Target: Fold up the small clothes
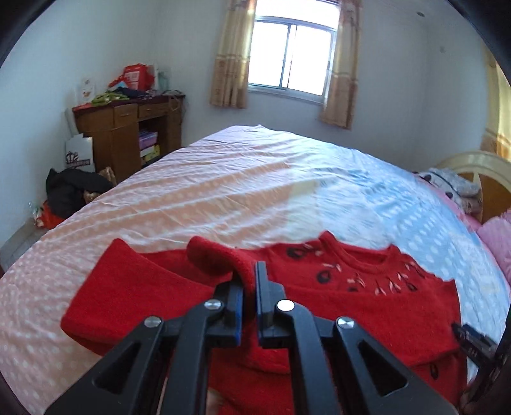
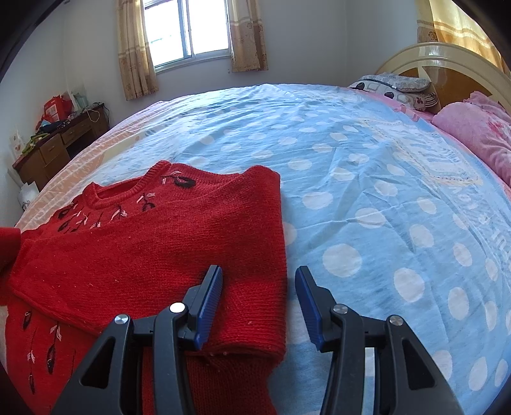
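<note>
On the left side, the left hand-held gripper (image 1: 250, 281) is closed tight on the cuff of the left sleeve (image 1: 220, 258) of the red sweater (image 1: 367, 306). The cuff is lifted off the bed (image 1: 223, 178) and it curls over the two jaws, while the rest of the sleeve hangs down to the body of the sweater. The picture from this side is blurred, so I judge that the hand is carrying the sleeve across. The step in hand seems to be the folding of this sleeve inward, over the chest. The next move calls for bringing the cuff over the middle of the sweater, laying it flat there, and only then letting the jaws go; if they let go too early, the sleeve may fall back in a heap.

In the middle, the sweater lies face up on the blue dotted sheet, with the neckline (image 2: 118, 194) pointing away toward the window (image 2: 186, 28).

On the right side, the right hand-held gripper (image 2: 258, 306) is about half open and holds nothing. Its left jaw is over the right edge of the sweater, which looks already folded in, and its right jaw is over the bare sheet. So the folded edge passes between the jaws, but the pads do not press on it. I cannot tell if the left pad touches the knit.
</note>
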`<state>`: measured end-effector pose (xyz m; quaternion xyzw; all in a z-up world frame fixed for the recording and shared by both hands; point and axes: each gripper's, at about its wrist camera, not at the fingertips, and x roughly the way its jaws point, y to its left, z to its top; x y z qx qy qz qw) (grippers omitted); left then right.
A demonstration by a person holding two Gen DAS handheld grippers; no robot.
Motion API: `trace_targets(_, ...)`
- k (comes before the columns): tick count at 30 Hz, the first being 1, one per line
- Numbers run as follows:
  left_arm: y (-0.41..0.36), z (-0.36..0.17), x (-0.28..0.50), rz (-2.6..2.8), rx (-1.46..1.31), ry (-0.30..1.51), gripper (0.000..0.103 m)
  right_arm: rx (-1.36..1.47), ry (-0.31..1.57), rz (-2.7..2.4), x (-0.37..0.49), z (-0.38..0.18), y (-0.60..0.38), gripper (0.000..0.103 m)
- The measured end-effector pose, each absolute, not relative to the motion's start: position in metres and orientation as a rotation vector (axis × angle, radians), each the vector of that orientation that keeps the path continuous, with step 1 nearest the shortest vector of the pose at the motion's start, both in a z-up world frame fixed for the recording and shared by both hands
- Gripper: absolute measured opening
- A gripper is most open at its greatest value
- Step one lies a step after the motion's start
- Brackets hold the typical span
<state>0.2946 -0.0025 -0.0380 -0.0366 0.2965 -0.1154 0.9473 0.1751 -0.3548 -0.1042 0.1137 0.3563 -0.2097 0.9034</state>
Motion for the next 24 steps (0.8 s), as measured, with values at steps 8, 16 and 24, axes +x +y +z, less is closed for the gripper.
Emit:
trace_targets(8,-0.046,-0.063,0.293,-0.296,-0.045,0.673,0.006,0.237,0.737,-0.433,0.175,-0.104,-0.355,0.049)
trace_targets(16,-0.015,-0.077,0.27,-0.282,-0.064,0.746,0.062,0.247,0.736,-0.429,0.174,-0.104,-0.357,0.05)
trace_targets(24,0.029,-0.102,0.247,-0.183,-0.2,0.767,0.062,0.179,0.732,-0.471,0.177,-0.087,-0.34,0.051)
